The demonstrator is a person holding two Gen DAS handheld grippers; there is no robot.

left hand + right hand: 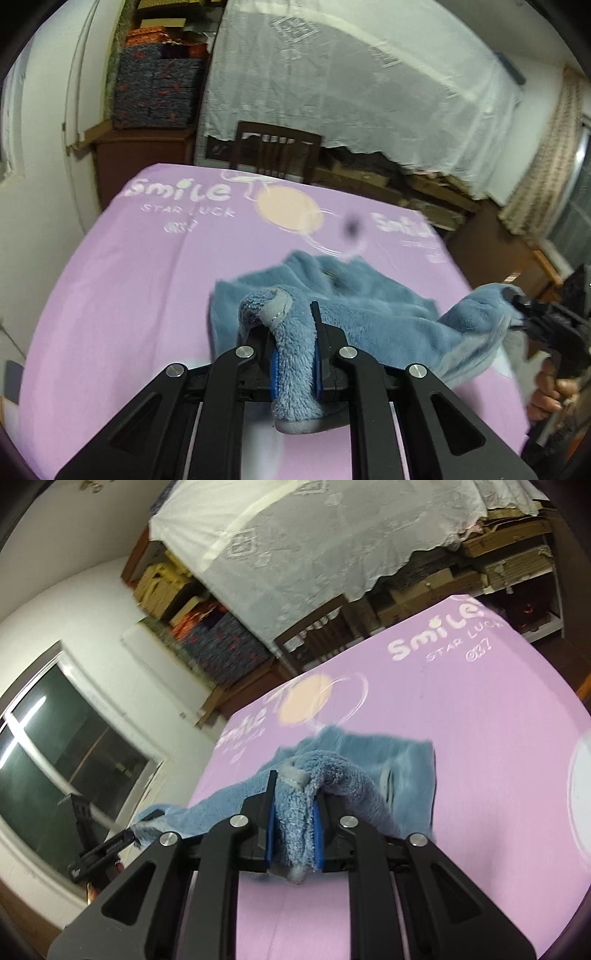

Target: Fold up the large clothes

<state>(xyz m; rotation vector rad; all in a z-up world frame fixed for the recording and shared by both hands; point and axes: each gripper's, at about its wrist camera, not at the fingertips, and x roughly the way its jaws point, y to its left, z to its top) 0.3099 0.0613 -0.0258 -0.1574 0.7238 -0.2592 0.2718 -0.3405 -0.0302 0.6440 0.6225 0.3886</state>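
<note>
Both tools grip the blue fleece garment (332, 295): the left tool (295, 343) and right tool (293, 812) each clench a bunched edge, lifted off the purple surface (129, 277).

I see white plaster walls (44, 177), a dark wooden slat-back chair (275, 151) at the far edge w/ a big white lace sheet (351, 81) draped over stacked cardboard boxes (513, 542) behind it. Dark-paned window (55, 746) at left in the right wrist view; patterned beige curtain (550, 147) far right.
</note>
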